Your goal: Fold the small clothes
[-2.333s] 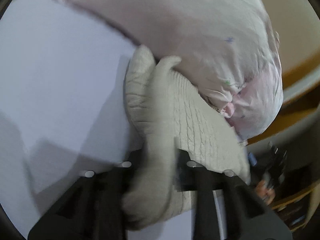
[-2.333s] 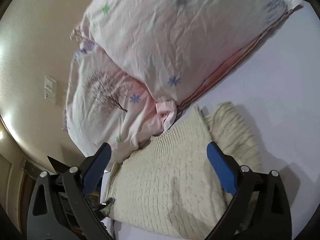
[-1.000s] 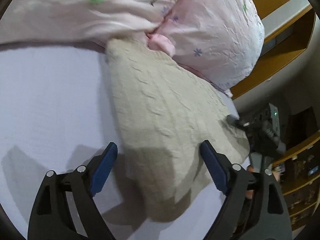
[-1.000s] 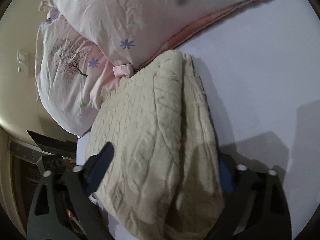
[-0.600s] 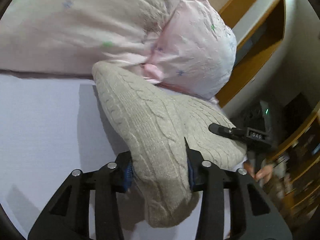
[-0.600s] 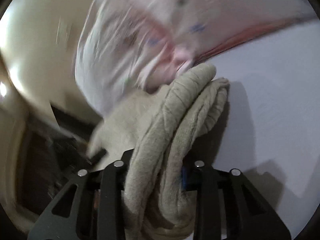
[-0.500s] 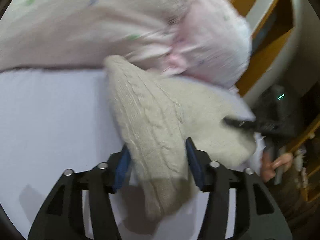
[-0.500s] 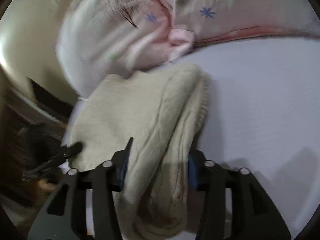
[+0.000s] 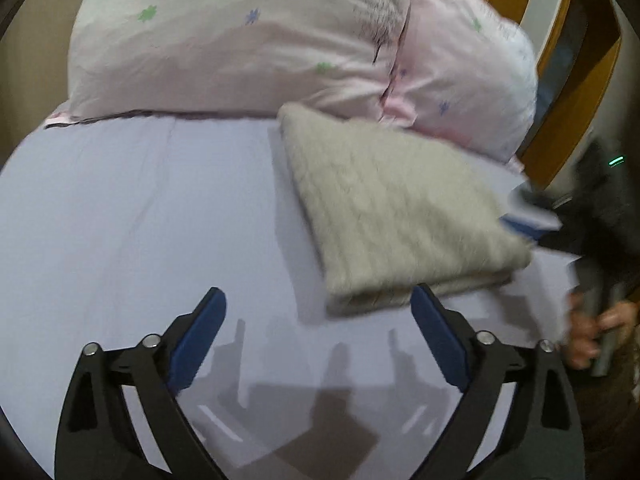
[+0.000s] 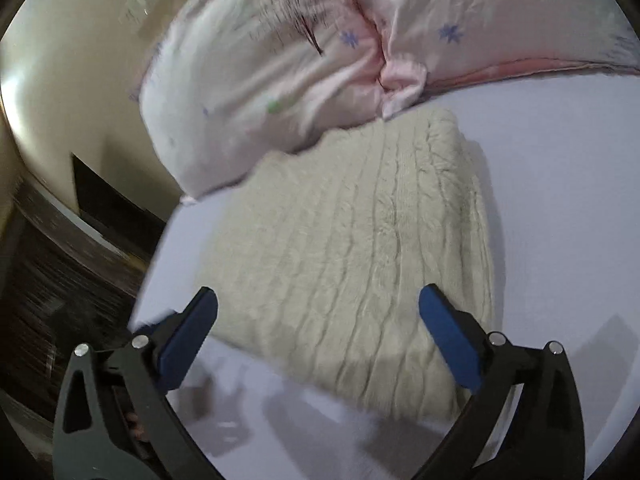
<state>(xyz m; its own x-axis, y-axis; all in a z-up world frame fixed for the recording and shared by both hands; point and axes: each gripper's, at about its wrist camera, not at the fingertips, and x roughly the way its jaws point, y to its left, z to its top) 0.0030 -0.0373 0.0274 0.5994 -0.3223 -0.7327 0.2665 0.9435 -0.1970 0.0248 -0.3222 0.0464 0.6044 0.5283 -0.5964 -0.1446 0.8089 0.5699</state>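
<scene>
A cream cable-knit sweater (image 9: 392, 208) lies folded into a flat rectangle on the lavender bed sheet (image 9: 140, 220), its far edge against the pillows. My left gripper (image 9: 318, 320) is open and empty, just short of the sweater's near folded edge. In the right wrist view the same sweater (image 10: 352, 264) lies ahead of my right gripper (image 10: 318, 324), which is open and empty with its blue pads on either side of the near edge, above it. The right gripper's blue pad also shows in the left wrist view (image 9: 524, 226) at the sweater's right side.
Two pink floral pillows (image 9: 248, 40) lie along the head of the bed, also in the right wrist view (image 10: 300, 52). A wooden headboard frame (image 9: 568, 92) stands at the right. The bed's edge (image 10: 160, 248) drops off to a dark floor on the left of the right wrist view.
Both grippers were shut on the folded sweater half a second ago. Both have opened and drawn back, and the sweater now lies flat on the sheet.
</scene>
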